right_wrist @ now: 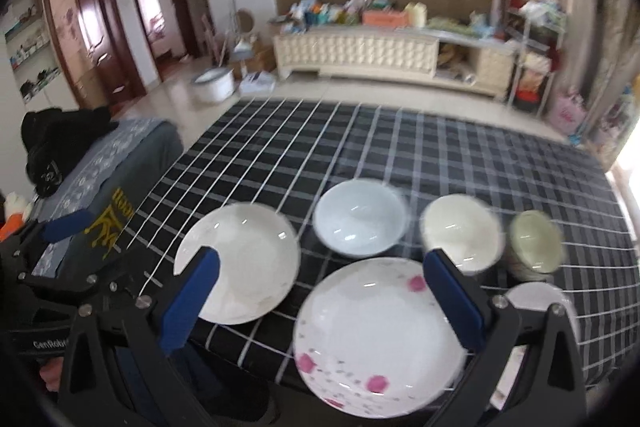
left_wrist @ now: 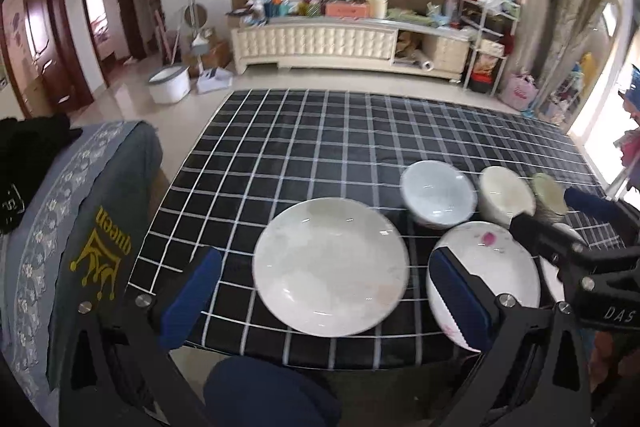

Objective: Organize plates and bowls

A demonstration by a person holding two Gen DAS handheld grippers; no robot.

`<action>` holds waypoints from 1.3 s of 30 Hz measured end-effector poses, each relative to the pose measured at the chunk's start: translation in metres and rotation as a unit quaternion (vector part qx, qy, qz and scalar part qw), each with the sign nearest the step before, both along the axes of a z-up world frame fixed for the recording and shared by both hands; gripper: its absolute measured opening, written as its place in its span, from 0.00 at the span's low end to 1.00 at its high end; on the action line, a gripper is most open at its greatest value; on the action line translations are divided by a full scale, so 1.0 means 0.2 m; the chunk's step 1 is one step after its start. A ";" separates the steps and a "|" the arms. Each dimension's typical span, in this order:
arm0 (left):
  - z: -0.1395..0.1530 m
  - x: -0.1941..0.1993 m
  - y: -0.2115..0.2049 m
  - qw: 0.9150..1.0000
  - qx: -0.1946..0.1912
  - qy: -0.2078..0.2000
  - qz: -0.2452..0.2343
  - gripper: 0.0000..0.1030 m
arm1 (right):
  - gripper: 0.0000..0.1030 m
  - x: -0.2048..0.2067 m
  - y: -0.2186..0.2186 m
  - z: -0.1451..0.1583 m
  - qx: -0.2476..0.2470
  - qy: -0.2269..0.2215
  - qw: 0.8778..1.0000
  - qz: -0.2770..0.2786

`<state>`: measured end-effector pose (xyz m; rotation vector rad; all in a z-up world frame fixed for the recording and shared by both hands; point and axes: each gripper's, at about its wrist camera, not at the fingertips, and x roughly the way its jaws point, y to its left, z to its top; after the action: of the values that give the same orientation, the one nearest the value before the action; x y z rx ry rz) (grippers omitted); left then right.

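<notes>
On the black checked table (left_wrist: 320,131) a plain white plate (left_wrist: 331,266) lies under my left gripper (left_wrist: 326,295), which hovers open above it, holding nothing. A pink-flowered plate (right_wrist: 380,339) sits at the front edge below my open right gripper (right_wrist: 324,301), whose jaws are also empty. Behind the plates stand a pale blue bowl (right_wrist: 360,217), a cream bowl (right_wrist: 462,231) and a small green bowl (right_wrist: 536,241). A small white dish (right_wrist: 536,301) is partly hidden by the right finger. The right gripper (left_wrist: 560,219) shows at the right of the left wrist view.
A grey cloth-covered seat (left_wrist: 80,227) with a black bag stands left of the table. A person's blue-clad knee (left_wrist: 272,395) is under the front edge. The far half of the table (right_wrist: 440,155) holds no dishes.
</notes>
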<state>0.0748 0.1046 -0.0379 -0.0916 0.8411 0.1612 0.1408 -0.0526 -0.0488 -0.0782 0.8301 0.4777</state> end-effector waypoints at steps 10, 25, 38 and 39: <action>-0.34 0.19 0.28 0.993 -0.064 0.089 0.042 0.68 | 0.70 0.16 0.22 -0.31 -0.021 0.107 0.993 0.055; -0.65 0.34 0.46 0.981 -0.098 0.150 0.077 0.45 | 0.51 0.32 0.38 -0.59 -0.074 0.156 0.983 0.055; -0.77 0.38 0.48 0.974 -0.119 0.179 0.073 0.13 | 0.22 0.36 0.37 -0.66 -0.088 0.158 0.983 0.044; -0.77 0.39 0.48 0.974 -0.119 0.178 0.074 0.13 | 0.20 0.37 0.36 -0.66 -0.084 0.159 0.983 0.041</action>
<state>0.1518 0.2005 -0.1915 -0.3601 1.2118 0.2194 0.2139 0.0198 -0.1804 -0.1951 1.1849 0.5044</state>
